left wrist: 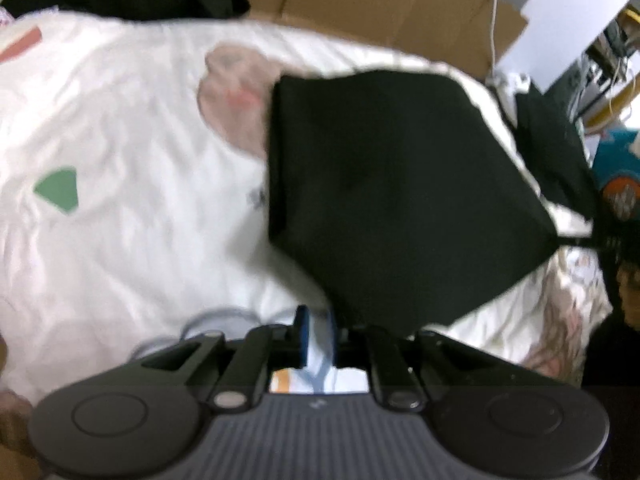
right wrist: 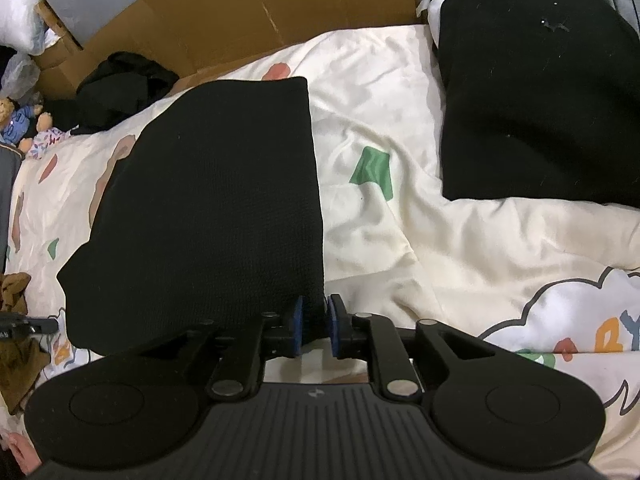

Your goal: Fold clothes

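Finishing a fold: right gripper (right wrist: 314, 326) stands slightly open astride black garment (right wrist: 208, 208) corner, left gripper (left wrist: 318, 334) parted, empty; next, re-grip.

Cream bed cover (right wrist: 460, 240) across most of both views, printed with green, pink and orange shapes and cartoon letters at lower right of the right wrist view. Flattened brown cardboard (right wrist: 240, 12) propped along the top edge behind it. Soft toys (right wrist: 28, 124) at far left (one in a blue outfit), beside a clear plastic bag (right wrist: 18, 74). White cable (left wrist: 495, 12) hanging at upper right of the left wrist view, cluttered shelving (left wrist: 608, 68) blurred further right. Flat indoor light.
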Tool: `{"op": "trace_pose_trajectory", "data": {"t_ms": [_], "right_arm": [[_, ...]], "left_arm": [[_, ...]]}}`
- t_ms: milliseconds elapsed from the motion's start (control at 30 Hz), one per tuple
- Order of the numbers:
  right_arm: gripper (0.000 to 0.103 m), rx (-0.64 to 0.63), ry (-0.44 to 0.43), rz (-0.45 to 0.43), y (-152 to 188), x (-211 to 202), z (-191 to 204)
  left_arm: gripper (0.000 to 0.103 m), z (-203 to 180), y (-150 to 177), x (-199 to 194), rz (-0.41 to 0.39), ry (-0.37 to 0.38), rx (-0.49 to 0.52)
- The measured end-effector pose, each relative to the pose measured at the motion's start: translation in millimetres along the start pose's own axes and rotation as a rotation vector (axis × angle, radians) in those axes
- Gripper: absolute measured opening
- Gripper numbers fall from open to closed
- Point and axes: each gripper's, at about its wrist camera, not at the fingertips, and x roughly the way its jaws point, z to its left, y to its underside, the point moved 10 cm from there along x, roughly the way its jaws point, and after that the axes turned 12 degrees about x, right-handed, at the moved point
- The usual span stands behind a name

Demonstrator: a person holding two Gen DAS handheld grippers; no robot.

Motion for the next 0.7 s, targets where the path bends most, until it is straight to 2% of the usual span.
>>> {"op": "trace_pose_trajectory", "data": {"t_ms": [33, 100, 300, 567, 700], "right_arm": [[0.029, 0.001, -0.002, -0.006, -0.3, -0.7, 0.8], [0.032, -0.001, -0.007, -0.013, -0.6, -1.7, 2.3], [0.034, 0.002, -0.008, -0.035, -5.4, -1.4, 0.1], [0.034, 0.006, -0.054, -0.144, -26.1, -8.4, 8.8], [0.034, -0.025, -0.074, -0.164, -32.8, -1.5, 19.5]], "left_arm": [[0.022, -0.6, -6.8, -0.8, -0.015, -0.003, 0.000], [0.026, -1.9, -17.8, -1.0, -0.039, -0.008, 0.001], [0.025, -6.8, -31.2, 11.5, -0.065, -0.011, 0.026], [0.025, -19.1, -44.6, 31.6, -0.080, -0.005, 0.054], [0.024, -21.0, -45.4, 43.2, -0.065, -0.015, 0.067]]}}
